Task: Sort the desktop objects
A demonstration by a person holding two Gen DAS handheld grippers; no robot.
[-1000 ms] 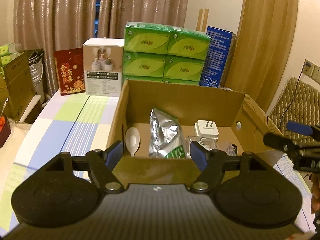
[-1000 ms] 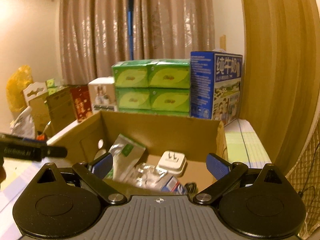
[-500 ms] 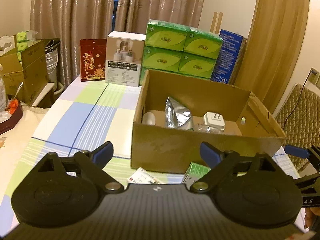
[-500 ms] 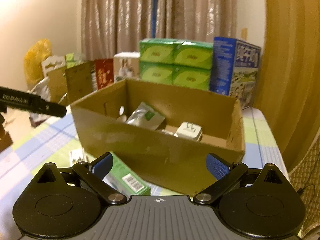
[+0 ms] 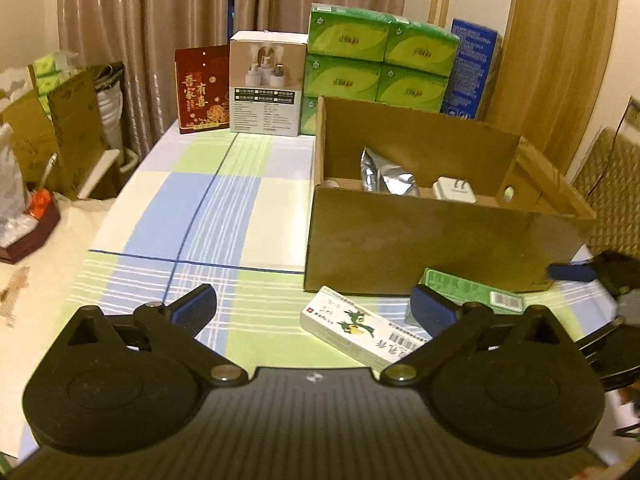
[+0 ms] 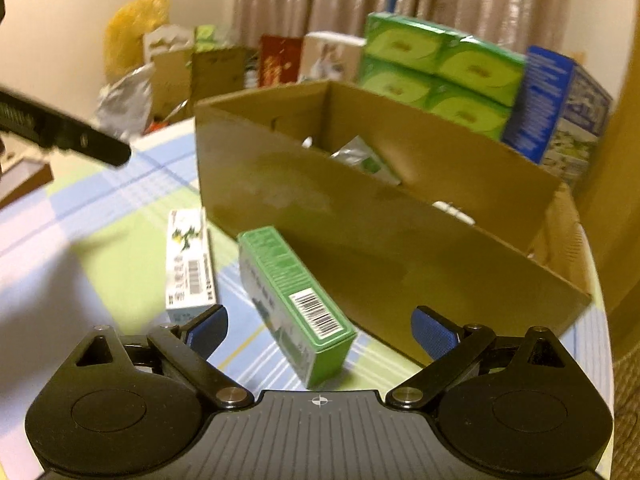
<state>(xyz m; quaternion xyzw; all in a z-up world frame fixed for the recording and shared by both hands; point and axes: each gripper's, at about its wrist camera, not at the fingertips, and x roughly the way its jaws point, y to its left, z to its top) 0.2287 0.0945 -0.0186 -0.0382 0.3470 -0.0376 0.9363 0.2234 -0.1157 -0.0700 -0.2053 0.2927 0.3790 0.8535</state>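
Both sets of fingers released and empty, hovering low over the worktop (image 5: 208,208). My right gripper (image 6: 318,330) has its fingers spread wide, and the green box (image 6: 294,304) lies right ahead, its near barcode end just about between the blue pads, lying flat and angled away to the left. That looks like my next pick. I judge the move calls for easing forward and down so the pads straddle its narrow sides, then closing; the view is blurred, so I'd settle before pinching.

My left gripper (image 5: 316,306) is open too, with the white box (image 5: 360,330) flat on the cloth just beyond, nearer my right-hand pad than the left. To take that one I'd need to shift right and turn to match its slant.

The two boxes lie near each other, not touching as far as I can tell, both just in front of the carton (image 5: 420,240). The green one sits close against the carton's front wall.

Beyond, inside the carton, a foil pouch (image 5: 386,178) and a white charger (image 5: 454,190) already rest on its floor, so I judge the sort partly done, with these two boxes left. Behind the carton stand green tissue packs (image 5: 380,64).
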